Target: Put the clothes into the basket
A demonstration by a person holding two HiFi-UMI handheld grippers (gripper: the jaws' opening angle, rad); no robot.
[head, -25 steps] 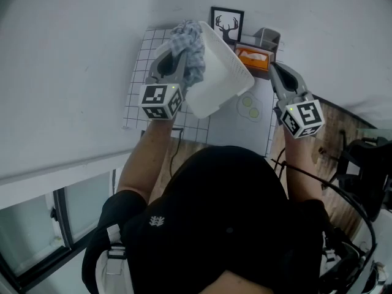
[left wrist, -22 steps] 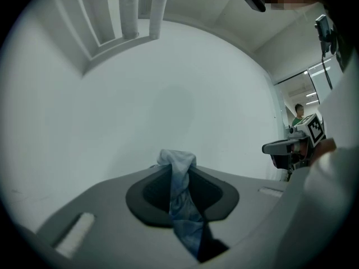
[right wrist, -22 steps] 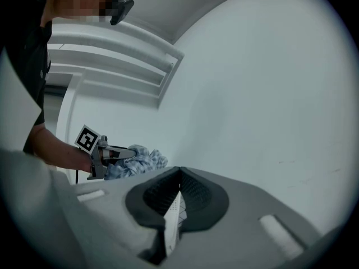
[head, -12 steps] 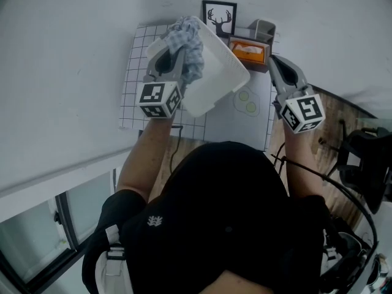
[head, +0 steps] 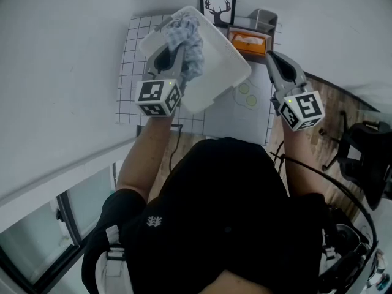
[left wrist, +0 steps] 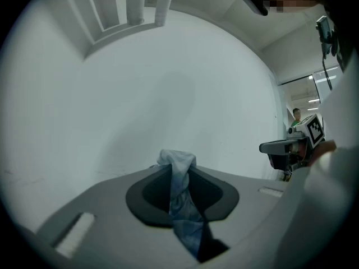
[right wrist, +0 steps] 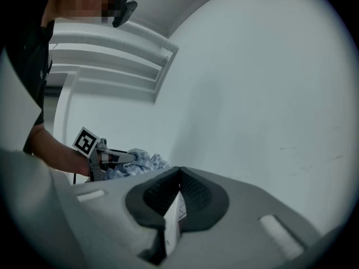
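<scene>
Holding both arms stretched out in front of me, forearms bare, marker cubes facing back at me. My left gripper point(head: 172, 54) is clamped on the cloth point(head: 190, 40). In the left gripper view the fabric comes up between the pads in a twisted strip and puffs out past the tips. My right gripper point(head: 275, 62) sits well off to the right, jaws pressed together on a thin white piece point(right wrist: 173, 214) with faint grid lines on it. I honestly can't tell what that piece belongs to.

Stuff around: a grid mat point(head: 131, 78) is under the left side, and a pale mat with green circles point(head: 247, 95) lies between the grippers. A framed deer picture point(head: 217, 7), a grey container point(head: 264, 21) and an orange box point(head: 248, 42) are lined up at the far end. The orange box is just beside the right gripper's tip.

The basket point(head: 219, 69) is white and tipped on a slant, right next to my left gripper.

The cloth is a blue-and-white check, all bunched up at the basket's left rim. It hangs partly over the gripper. I can't tell how much of it is actually inside.
</scene>
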